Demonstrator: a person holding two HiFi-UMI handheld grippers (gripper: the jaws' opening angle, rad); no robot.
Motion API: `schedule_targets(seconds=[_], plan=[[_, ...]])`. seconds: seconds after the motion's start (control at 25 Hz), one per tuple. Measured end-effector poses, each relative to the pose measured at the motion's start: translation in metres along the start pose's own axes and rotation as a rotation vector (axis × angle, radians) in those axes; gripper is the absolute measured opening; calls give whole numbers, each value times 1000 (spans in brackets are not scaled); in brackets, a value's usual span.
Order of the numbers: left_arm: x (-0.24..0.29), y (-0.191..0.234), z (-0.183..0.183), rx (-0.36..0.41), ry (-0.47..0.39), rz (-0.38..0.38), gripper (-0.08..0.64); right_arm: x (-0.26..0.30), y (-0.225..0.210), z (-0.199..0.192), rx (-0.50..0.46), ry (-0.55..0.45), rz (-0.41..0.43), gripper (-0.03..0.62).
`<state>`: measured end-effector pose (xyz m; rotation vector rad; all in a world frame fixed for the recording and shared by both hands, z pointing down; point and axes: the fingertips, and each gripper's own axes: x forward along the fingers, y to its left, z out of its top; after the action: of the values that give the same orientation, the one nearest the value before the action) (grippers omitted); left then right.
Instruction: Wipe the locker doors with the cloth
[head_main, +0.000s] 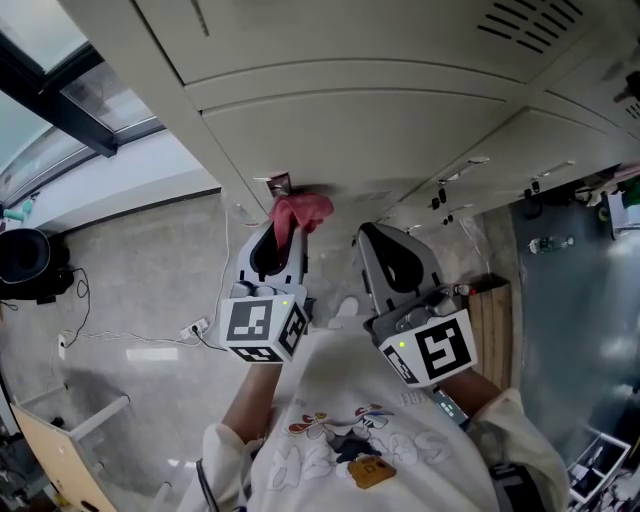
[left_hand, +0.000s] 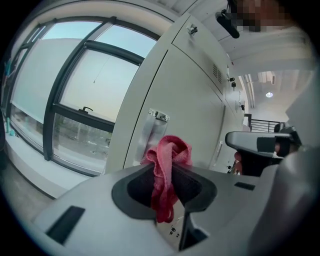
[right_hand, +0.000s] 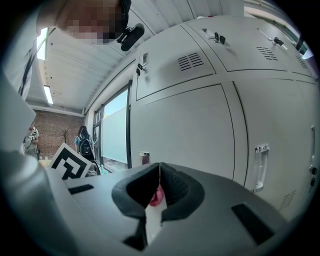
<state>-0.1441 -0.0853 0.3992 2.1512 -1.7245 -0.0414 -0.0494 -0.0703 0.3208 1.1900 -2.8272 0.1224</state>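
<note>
the left gripper (head_main: 280, 236) is clenched on the crumpled pink-red cloth (head_main: 301, 211). in the left gripper view the cloth (left_hand: 169, 151) is pinched between the two dark jaws. a knot of it bulges past the tips and a tail hangs down into the hollow behind them, so its long axis runs roughly along the jaws.

straight ahead of that bulge stands the pale grey metal locker door (left_hand: 192, 97), with its silver recessed handle (left_hand: 151, 131) just behind the cloth in line of sight. the wad looks very near the panel by the handle, but whether it touches cannot be told.

the right gripper (right_hand: 159, 169) is closed with its tips meeting and nothing caught between them. a pink sliver low in the gap seems to be the cloth seen beyond. in the head view it sits just beside the left one, on its right, pointing at the same door.

the left gripper is the nearer tool — it only needs to go forward to press the cloth flat, then sweep across the panel.
</note>
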Motion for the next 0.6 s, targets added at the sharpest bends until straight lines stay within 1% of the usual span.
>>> schedule_targets(seconds=[0.12, 0.2, 0.32, 0.6], plan=[[5, 6, -7, 4, 21, 47, 97, -2, 0, 0, 1, 2, 2, 9], [9, 8, -15, 16, 41, 66, 97, -2, -1, -1, 2, 3, 4, 9], [17, 7, -28, 31, 69, 80, 97, -3, -2, -1, 2, 1, 6, 9], [31, 2, -51, 21, 109, 103, 95, -9, -12, 1, 0, -3, -5, 9]])
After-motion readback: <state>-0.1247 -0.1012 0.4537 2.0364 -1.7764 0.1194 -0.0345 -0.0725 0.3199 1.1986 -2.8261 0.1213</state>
